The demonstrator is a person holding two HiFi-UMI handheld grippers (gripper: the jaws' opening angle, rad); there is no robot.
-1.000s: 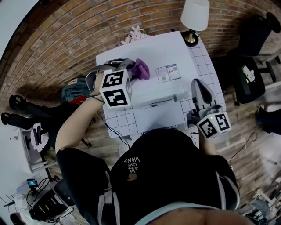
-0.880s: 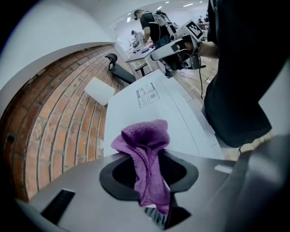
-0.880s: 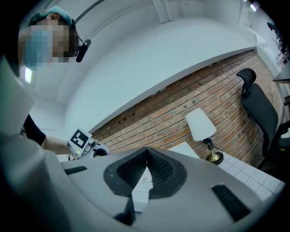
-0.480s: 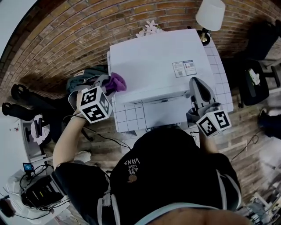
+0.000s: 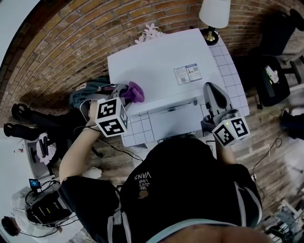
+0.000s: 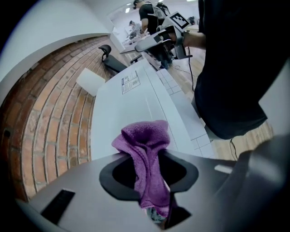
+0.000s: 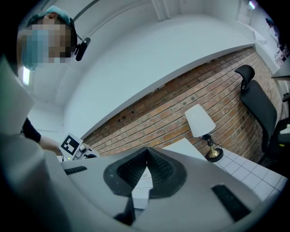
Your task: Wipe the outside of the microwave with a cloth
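Left hand-held gripper (image 6: 147, 156): jaws clamped on the purple cloth (image 6: 145, 140). The cloth bunches up past the tips and a tail hangs down between the pads. In the head view the left hand-held gripper (image 5: 124, 91) sits at the left near corner of the microwave (image 5: 161, 64), with the cloth (image 5: 136, 91) right at the edge of the white top. Can't tell whether the cloth actually touches it.

Right hand-held gripper (image 7: 146, 152): jaws together, tips meeting, nothing between them. The head view has the right hand-held gripper (image 5: 210, 89) just beside the microwave's right side, near its front corner; contact unclear. It also shows far off in the left gripper view, past the microwave (image 6: 131, 104).

The microwave stands on a white tiled table (image 5: 137, 129). Its top carries a sticker label (image 5: 186, 74) toward the right. Its handle (image 5: 166, 108) runs along the near face.

A lamp (image 5: 214, 13) with a white shade and brass base stands on the table's far right corner, also seen in the right gripper view (image 7: 200, 121). The brick wall (image 5: 71, 42) is behind. A black office chair (image 5: 271, 80) sits further right.
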